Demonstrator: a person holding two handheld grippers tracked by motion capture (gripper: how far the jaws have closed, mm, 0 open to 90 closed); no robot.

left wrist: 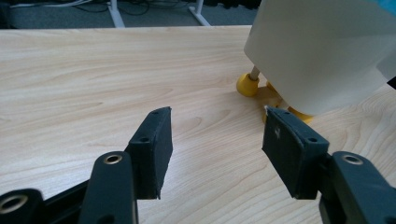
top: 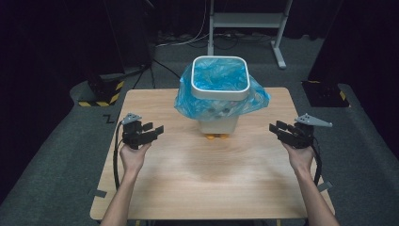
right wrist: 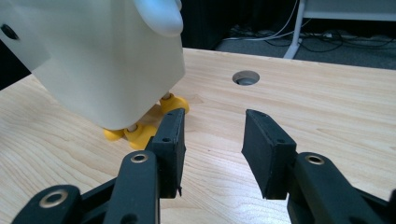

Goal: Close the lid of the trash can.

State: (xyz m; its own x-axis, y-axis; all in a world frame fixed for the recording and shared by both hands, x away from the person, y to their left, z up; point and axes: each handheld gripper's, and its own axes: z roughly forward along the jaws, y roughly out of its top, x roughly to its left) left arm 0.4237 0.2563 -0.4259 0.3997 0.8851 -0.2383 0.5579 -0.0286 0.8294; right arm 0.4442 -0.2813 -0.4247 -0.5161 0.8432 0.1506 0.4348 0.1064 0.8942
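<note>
A: Your left gripper [top: 151, 132] sits over the left side of the wooden table [top: 197, 188], and your right gripper [top: 281, 130] over the right side. Both point inward toward the small white bin [top: 219, 120] that stands between them, well apart from either one.

B: How do your jaws stand?

A: Both pairs are parted with nothing between them. In the left gripper view you see bare table between the two black pads [left wrist: 154, 149], and the same in the right gripper view, where the pads [right wrist: 170, 140] frame plain wood. Neither pair touches the bin.

B: And where is the bin for you?

A: It stands upright toward the far middle of the table on little yellow feet [top: 216, 137]. A blue bag [top: 211, 101] lines it and spills out over the sides, held under a white square rim ring [top: 220, 94] at the top. From your left gripper the bin's white wall [left wrist: 322, 56] looms at upper right with the yellow feet [left wrist: 247, 85] beneath it; from your right gripper the wall [right wrist: 107, 60] fills the upper left.

B: Anything inside the bag?

A: You look down into it from the high view, but the blue plastic is crumpled and glossy, so I can't tell. There is a round hole [right wrist: 246, 77] in the tabletop beyond your right jaws.
</note>
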